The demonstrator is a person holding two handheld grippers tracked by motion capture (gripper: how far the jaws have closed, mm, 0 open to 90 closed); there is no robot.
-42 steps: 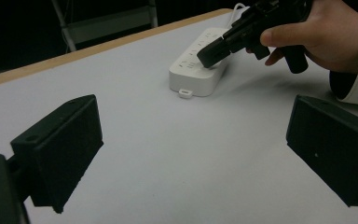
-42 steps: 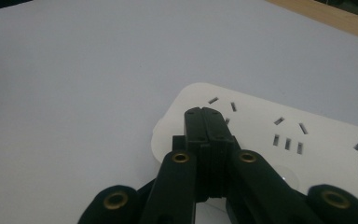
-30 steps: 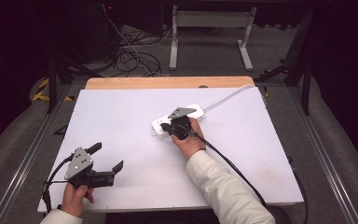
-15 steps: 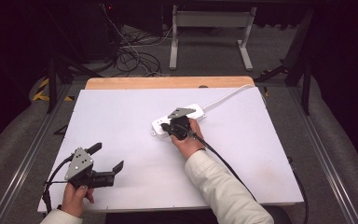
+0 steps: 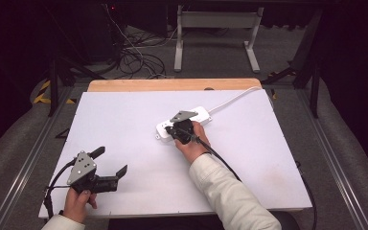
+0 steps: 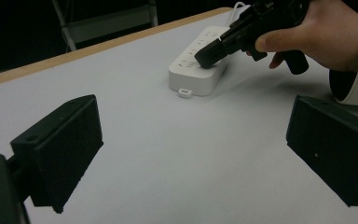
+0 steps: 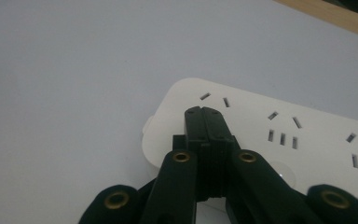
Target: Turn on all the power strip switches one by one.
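the white power strip (image 5: pixel 184 123) lies on the white table (image 5: pixel 268 143), right of centre toward the far edge. the right gripper (image 5: pixel 178 132), its jaws pressed together with nothing between them, rests its tips on the strip's near-left end. the left gripper (image 5: pixel 109 162) hovers near the table's near-left corner, jaws spread and empty.

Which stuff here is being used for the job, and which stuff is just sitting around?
In use:
- power strip, white, on the table
- right gripper, jaws shut, tips over the strip's near end
- its white cord

Just there:
- left gripper, jaws open, holding nothing
- cables on the floor
- metal stand
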